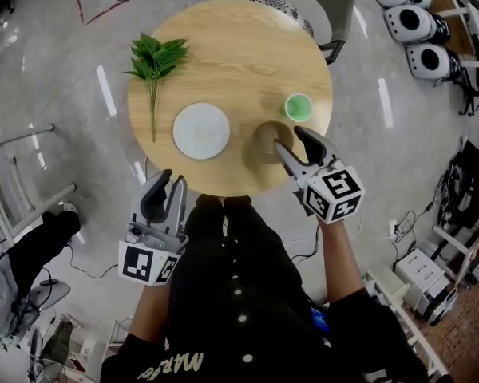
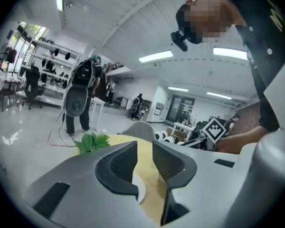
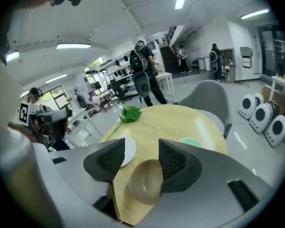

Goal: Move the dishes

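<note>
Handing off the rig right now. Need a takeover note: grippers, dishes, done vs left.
Left gripper: open, empty, off the table's near edge, short of the white plate.
Right gripper: open, jaws apart over the tan bowl, not closed on it.
Dishes: plate mid-table, bowl near the front edge, green cup just behind the bowl. Leafy sprig on the left.
Done: no dish is held.
Left: probably close on the bowl first, then move the plate and cup.

Grey left gripper (image 1: 168, 179) and right gripper (image 1: 290, 138) bear black-and-white marker cubes (image 1: 334, 194)
</note>
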Demonstrator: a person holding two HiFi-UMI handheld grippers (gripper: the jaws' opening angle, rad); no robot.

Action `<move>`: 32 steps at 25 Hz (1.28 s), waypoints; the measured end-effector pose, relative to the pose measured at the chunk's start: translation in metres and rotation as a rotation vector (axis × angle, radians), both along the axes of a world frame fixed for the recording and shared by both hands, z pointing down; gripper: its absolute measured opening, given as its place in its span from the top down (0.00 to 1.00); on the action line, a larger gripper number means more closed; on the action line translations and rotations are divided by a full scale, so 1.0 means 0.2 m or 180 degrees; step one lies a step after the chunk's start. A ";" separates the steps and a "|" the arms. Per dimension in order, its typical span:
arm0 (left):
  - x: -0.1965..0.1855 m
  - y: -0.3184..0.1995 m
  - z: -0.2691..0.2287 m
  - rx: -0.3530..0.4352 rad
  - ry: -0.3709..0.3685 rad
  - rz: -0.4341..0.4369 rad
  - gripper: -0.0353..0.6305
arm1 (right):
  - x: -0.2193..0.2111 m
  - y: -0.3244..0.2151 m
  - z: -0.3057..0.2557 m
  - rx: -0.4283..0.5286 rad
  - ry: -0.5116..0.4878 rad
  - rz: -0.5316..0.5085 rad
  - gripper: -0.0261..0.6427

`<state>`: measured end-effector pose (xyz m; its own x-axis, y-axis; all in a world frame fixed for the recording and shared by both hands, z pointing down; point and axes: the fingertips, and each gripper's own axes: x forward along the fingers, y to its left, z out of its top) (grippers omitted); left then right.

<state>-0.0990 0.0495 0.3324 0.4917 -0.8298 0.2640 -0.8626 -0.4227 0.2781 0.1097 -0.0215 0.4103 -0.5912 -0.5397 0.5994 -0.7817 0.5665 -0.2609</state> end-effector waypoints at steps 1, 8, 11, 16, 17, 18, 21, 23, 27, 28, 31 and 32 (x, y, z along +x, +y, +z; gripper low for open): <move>-0.03 -0.01 0.06 -0.0123 0.0027 -0.0029 0.79 | -0.08 -0.01 -0.01 -0.0027 -0.0022 -0.0140 0.63; -0.22 -0.09 0.50 -0.1009 0.0291 -0.0411 0.68 | -0.46 -0.14 0.19 -0.0348 0.0144 -0.0458 0.69; -0.28 -0.12 0.64 -0.1249 0.0269 -0.0470 0.68 | -0.56 -0.13 0.27 -0.0558 0.0174 -0.0361 0.69; -0.30 -0.17 0.79 -0.1515 0.0209 -0.0312 0.68 | -0.67 -0.09 0.39 -0.0685 0.0284 -0.0007 0.67; -0.31 -0.18 0.81 -0.1547 0.0195 -0.0301 0.68 | -0.67 -0.08 0.41 -0.0696 0.0305 0.0078 0.67; -0.31 -0.18 0.83 -0.1570 0.0167 -0.0287 0.68 | -0.68 -0.07 0.44 -0.0710 0.0327 0.0157 0.67; -0.30 -0.20 0.89 -0.1631 0.0091 -0.0226 0.68 | -0.66 -0.05 0.52 -0.0759 0.0409 0.0367 0.67; -0.29 -0.21 0.93 -0.1680 0.0050 -0.0170 0.68 | -0.65 -0.04 0.56 -0.0785 0.0467 0.0476 0.67; -0.27 -0.22 1.00 -0.1778 -0.0055 -0.0073 0.68 | -0.66 -0.03 0.63 -0.0896 0.0488 0.0654 0.67; -0.26 -0.22 1.02 -0.1799 -0.0077 -0.0055 0.68 | -0.67 -0.03 0.64 -0.0928 0.0487 0.0708 0.67; -0.25 -0.23 1.05 -0.1837 -0.0150 0.0006 0.68 | -0.67 -0.03 0.67 -0.0971 0.0504 0.0894 0.66; -0.25 -0.23 1.06 -0.1844 -0.0177 0.0027 0.68 | -0.67 -0.03 0.67 -0.0963 0.0529 0.0958 0.65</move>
